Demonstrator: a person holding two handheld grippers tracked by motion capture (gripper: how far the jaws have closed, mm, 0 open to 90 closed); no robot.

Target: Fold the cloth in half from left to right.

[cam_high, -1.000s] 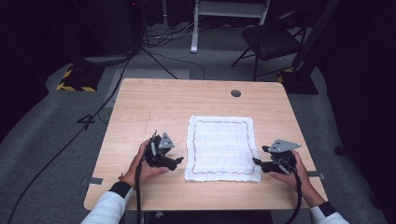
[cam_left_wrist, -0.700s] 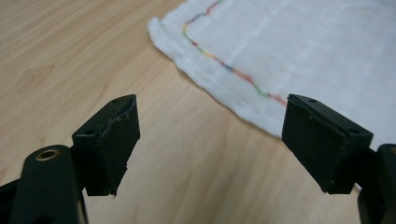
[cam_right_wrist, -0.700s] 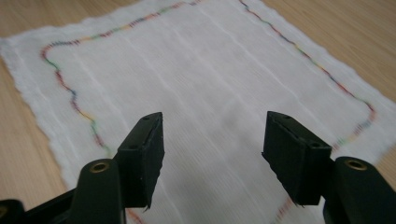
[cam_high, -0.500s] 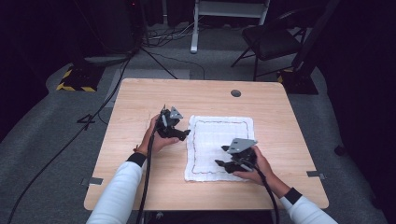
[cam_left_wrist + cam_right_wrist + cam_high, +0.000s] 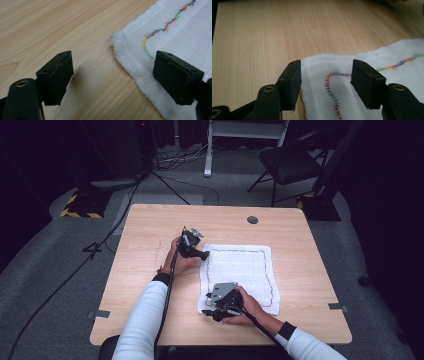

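A white towel [image 5: 237, 275] with a coloured stitched border lies flat on the wooden table [image 5: 150, 270]. My left gripper [image 5: 204, 255] is at the towel's far left corner, jaws open and just opened a little wider. In the left gripper view the left gripper [image 5: 113, 75] straddles bare wood and the towel [image 5: 175, 37] edge, gripping nothing. My right gripper [image 5: 209, 312] hovers at the towel's near left corner. In the right gripper view the right gripper [image 5: 325, 82] has the towel [image 5: 337, 75] corner between its jaws; they have just been closing, pads apart from the cloth.
A round cable hole [image 5: 252, 219] sits near the table's far edge. Beyond the table stand a dark chair [image 5: 290, 162] and a white stand [image 5: 245, 130], with cables on the grey floor. Bare wood lies left of the towel.
The left gripper moved away up the table to the towel's far left corner. The right gripper crossed from the towel's right side to its near left corner.
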